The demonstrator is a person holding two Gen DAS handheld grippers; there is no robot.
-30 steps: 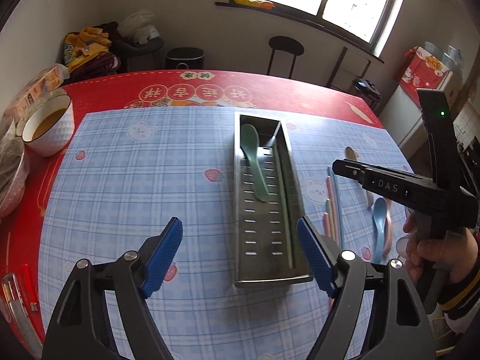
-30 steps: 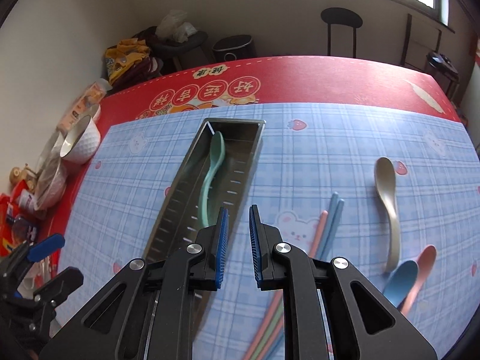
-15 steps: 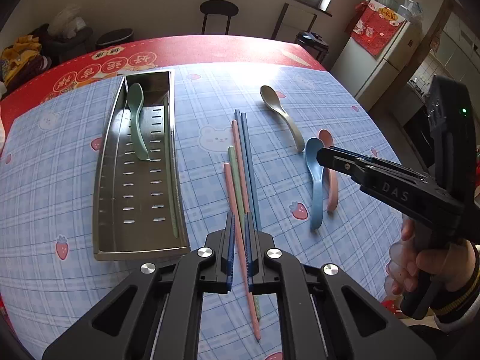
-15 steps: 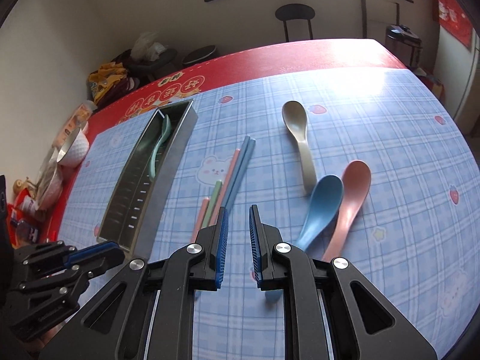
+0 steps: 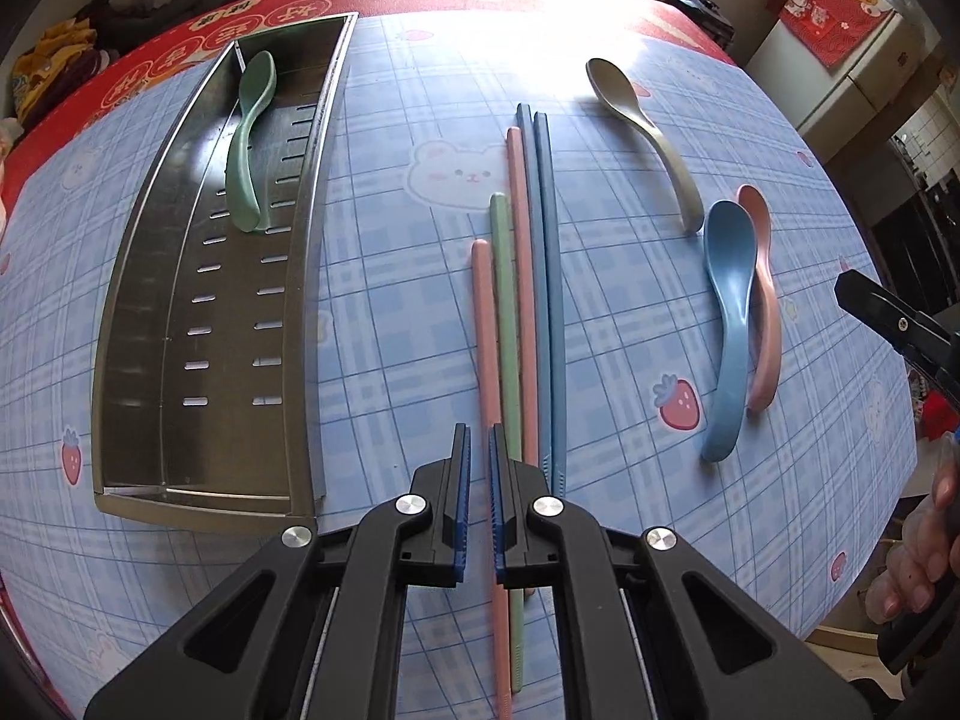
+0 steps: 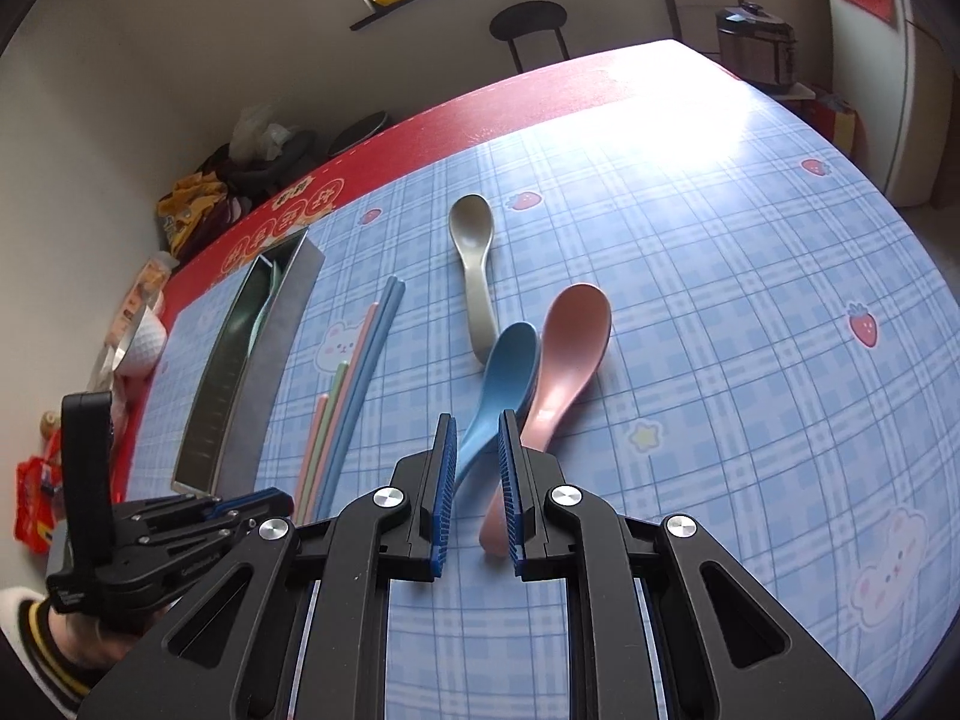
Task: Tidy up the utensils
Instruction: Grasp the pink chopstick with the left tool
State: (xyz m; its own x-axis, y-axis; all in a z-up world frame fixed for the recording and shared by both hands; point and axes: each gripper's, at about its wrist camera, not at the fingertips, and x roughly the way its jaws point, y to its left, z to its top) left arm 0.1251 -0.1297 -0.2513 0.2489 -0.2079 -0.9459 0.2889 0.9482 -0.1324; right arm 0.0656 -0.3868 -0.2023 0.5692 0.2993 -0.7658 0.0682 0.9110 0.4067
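A steel utensil tray (image 5: 144, 276) lies at the left with a green spoon (image 5: 249, 138) in it. Right of it lie several chopsticks (image 5: 522, 270), pink, green and blue, side by side. My left gripper (image 5: 478, 438) hovers shut over their near ends, holding nothing. Further right lie a beige spoon (image 5: 654, 132), a blue spoon (image 5: 729, 312) and a pink spoon (image 5: 765, 300). My right gripper (image 6: 474, 420) hangs above the blue spoon (image 6: 510, 366), whose handle shows in the narrow gap between its jaws without touching the pads. The pink spoon (image 6: 570, 348) lies beside it.
A blue plaid mat covers the red tablecloth (image 6: 540, 102). A white bowl (image 6: 141, 339) and packets sit at the table's far left. A stool (image 6: 531, 24) and a cooker (image 6: 756, 42) stand beyond the table. The left gripper (image 6: 252, 504) is close to the right one.
The left jaws went from wide open to shut. Both grippers swung away from the tray, to the right and lower, over the chopsticks and spoons.
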